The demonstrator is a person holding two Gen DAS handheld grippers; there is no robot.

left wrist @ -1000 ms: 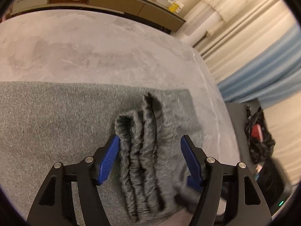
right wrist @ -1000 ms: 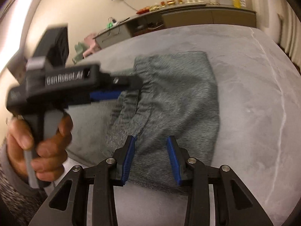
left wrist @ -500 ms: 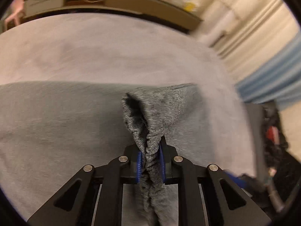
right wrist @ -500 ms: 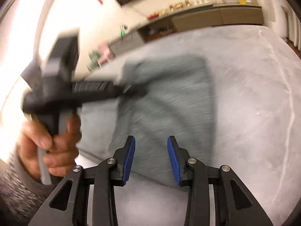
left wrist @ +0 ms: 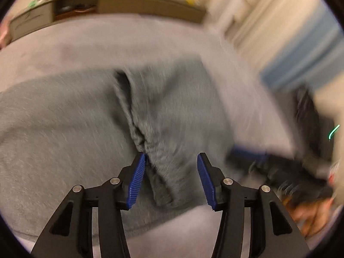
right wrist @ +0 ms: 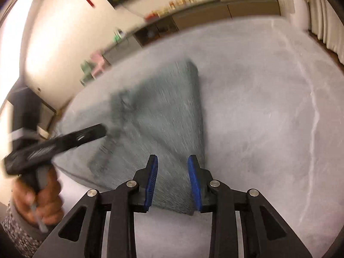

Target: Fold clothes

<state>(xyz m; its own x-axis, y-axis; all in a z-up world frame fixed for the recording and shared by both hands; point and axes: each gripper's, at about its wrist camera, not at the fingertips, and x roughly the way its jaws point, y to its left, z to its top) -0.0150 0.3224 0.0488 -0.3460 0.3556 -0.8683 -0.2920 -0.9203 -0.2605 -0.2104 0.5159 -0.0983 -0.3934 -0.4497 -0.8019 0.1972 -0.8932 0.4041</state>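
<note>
Grey fleece garment (left wrist: pixel 90 129), folded, flat

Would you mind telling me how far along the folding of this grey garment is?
Done: the grey garment lies on the pale surface with one end folded over. In hand: the left tongs are opening around a bunched ridge; the right tongs are closing over the near corner, pads not pressing. Left: flattening and further folds, probably.

Each gripper is a black frame of angled, hollow-cut linkage arms joined by round silver screws, ending in two ribbed blue pads (left wrist: pixel 136 182). The left gripper (left wrist: pixel 171 180) and the right gripper (right wrist: pixel 173 183) share this build. Seen from the right wrist, the left gripper's black body carries pale lettering above a grey handle. The left hand (right wrist: pixel 40 197) wears a speckled grey knit sleeve (right wrist: pixel 17 234).
</note>
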